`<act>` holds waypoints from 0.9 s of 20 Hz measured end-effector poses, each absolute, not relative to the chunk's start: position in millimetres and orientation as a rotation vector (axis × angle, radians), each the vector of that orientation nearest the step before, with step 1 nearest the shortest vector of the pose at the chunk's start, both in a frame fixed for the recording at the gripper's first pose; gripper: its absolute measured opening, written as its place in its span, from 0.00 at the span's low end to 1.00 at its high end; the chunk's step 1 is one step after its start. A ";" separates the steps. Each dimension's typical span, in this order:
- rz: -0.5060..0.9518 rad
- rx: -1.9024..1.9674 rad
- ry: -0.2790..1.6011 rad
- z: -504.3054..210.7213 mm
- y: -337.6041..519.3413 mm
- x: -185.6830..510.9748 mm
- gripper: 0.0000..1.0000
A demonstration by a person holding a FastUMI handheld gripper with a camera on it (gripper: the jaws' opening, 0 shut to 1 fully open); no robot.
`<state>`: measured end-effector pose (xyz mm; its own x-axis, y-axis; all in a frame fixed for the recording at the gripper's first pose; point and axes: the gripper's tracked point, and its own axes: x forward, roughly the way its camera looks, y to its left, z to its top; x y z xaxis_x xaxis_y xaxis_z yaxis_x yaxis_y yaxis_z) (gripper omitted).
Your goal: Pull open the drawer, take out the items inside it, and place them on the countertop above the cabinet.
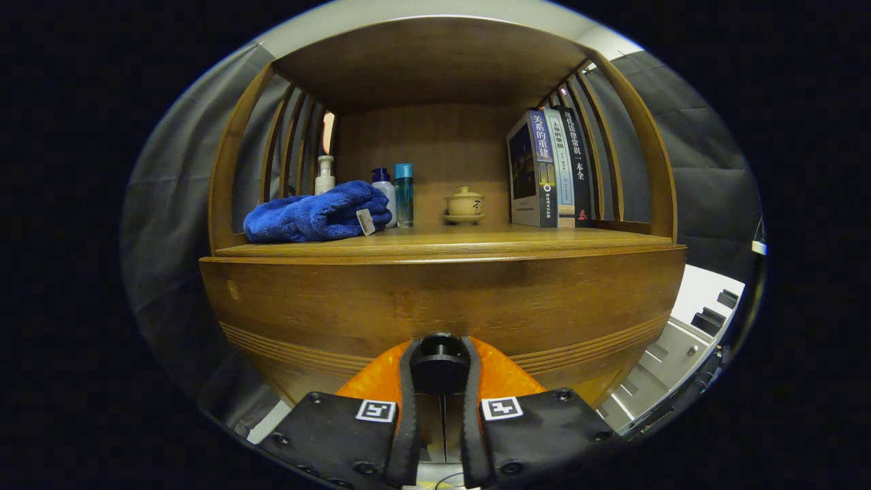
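The gripper point(439, 364) is right up against the wooden drawer point(442, 299) front. Its two fingers point(408, 408) sit close together, one on each side of the round black knob point(439, 361), and seem to squeeze it. The drawer looks closed, its top edge just under the countertop point(476, 239). On the countertop a blue towel point(316, 216) lies at the left front edge. Behind it stand a pump bottle point(324, 175) and two small bottles point(395, 194). A little lidded cup point(465, 204) sits in the middle at the back. Books point(551, 170) stand at the right. The front middle of the countertop is open
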<state>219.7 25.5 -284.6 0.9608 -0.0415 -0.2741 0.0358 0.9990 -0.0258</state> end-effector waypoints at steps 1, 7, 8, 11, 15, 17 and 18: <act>-0.037 -0.011 0.288 -284.9 26.1 214.8 0.32; -0.034 0.021 0.317 -277.9 29.7 169.3 0.32; -0.036 0.024 0.321 -277.0 29.6 161.2 0.32; -0.032 0.039 0.347 -274.2 29.9 139.6 0.32; -0.017 0.091 0.383 -271.0 31.0 113.3 0.32; -0.015 0.073 0.373 -268.8 31.7 102.9 0.32; -0.014 0.069 0.376 -269.1 31.5 98.5 0.32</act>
<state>98.5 31.5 -269.1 0.9302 -0.0010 -0.3671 0.0266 0.9975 0.0649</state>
